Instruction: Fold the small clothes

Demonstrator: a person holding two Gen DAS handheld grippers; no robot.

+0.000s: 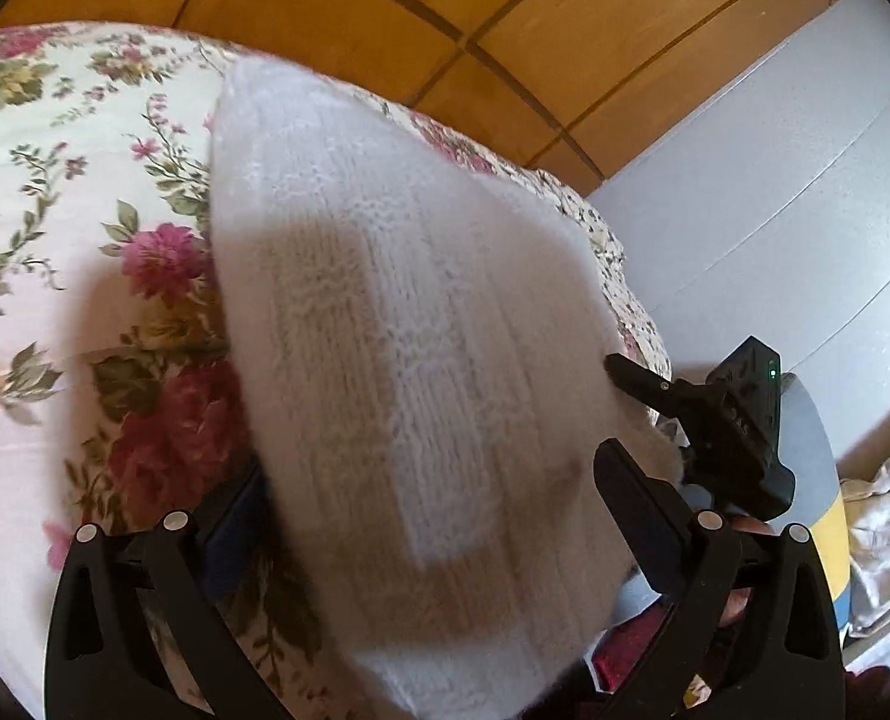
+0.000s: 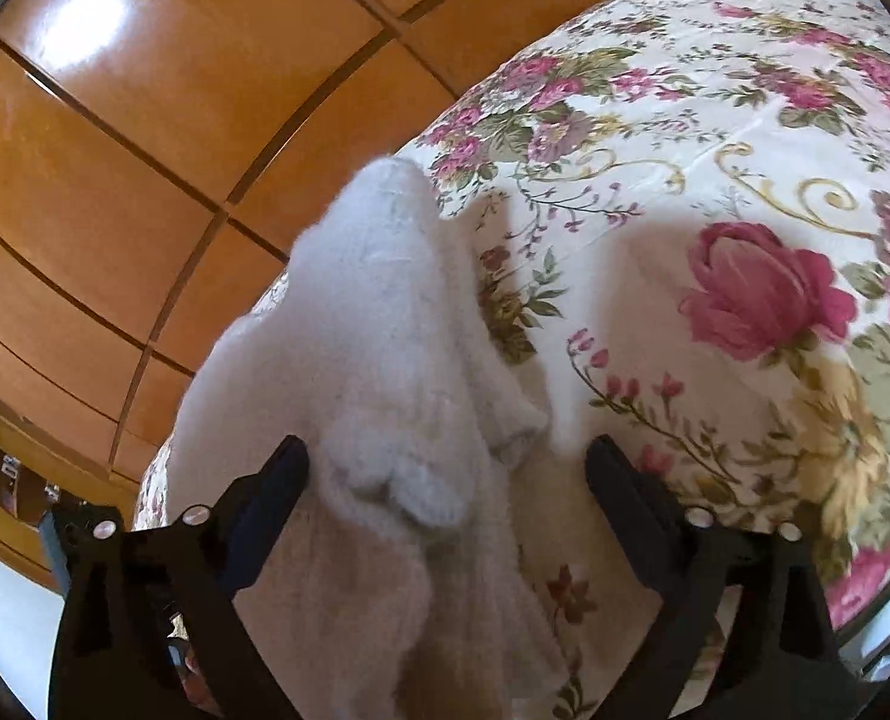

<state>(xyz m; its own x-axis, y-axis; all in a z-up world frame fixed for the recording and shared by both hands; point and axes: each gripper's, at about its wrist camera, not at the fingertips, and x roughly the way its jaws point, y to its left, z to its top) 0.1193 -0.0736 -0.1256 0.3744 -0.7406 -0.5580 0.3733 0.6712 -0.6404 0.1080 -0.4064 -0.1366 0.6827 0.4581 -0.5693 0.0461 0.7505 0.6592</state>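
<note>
- The left gripper (image 1: 426, 498) has its two black fingers set wide apart. The white fluffy knitted garment (image 1: 396, 324) fills the gap between them and covers most of the left wrist view.
- The left finger is almost hidden under the edge of the garment; only a dark blue part of it shows. The right finger (image 1: 637, 510) lies against the side of the garment. Whether the pads press on the cloth I cannot tell.
- The right gripper (image 2: 445, 468) also stands wide open. A fold of the same white garment (image 2: 354, 360) lies between its fingers, near the left finger (image 2: 270, 492). The right finger (image 2: 625, 492) is apart from the cloth, over the bedspread. The pads do not squeeze the cloth.
- In the left wrist view the right gripper (image 1: 715, 408) shows at the right edge of the garment, its tip touching the cloth.
- The garment lies on the cream bedspread with pink flowers (image 2: 715, 210), near the edge of the bed, beside the wooden panelled wardrobe (image 2: 144, 150).
</note>
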